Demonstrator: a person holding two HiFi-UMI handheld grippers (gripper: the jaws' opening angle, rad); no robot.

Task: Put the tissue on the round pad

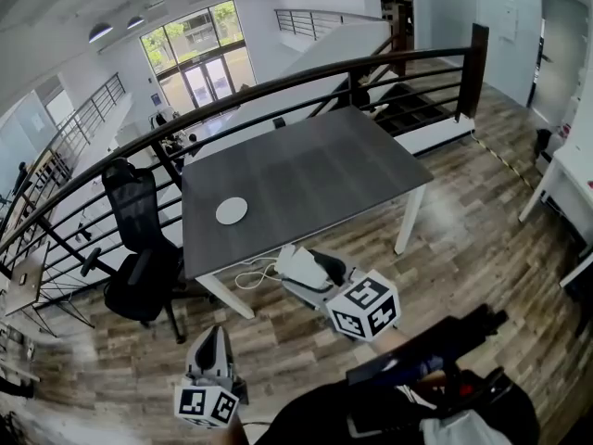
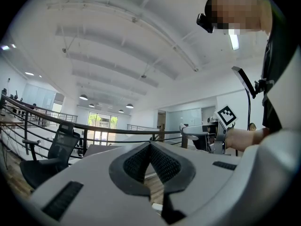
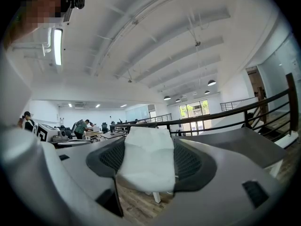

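The white round pad (image 1: 232, 210) lies on the dark grey table (image 1: 315, 170), near its front left part. My right gripper (image 1: 301, 269) is held in the air below the table's front edge, shut on a white tissue pack (image 1: 293, 263). In the right gripper view the tissue (image 3: 148, 159) fills the gap between the black pads (image 3: 193, 161), with the gripper (image 3: 149, 166) pointing level across the room. My left gripper (image 1: 215, 334) hangs lower and to the left over the floor. Its jaws (image 2: 150, 147) are shut with nothing between them.
A black office chair (image 1: 139, 248) stands at the table's left front corner. A dark railing (image 1: 278, 86) runs behind the table. White cables (image 1: 252, 274) hang under the front edge beside a white table leg (image 1: 225, 297). Wood floor lies all around.
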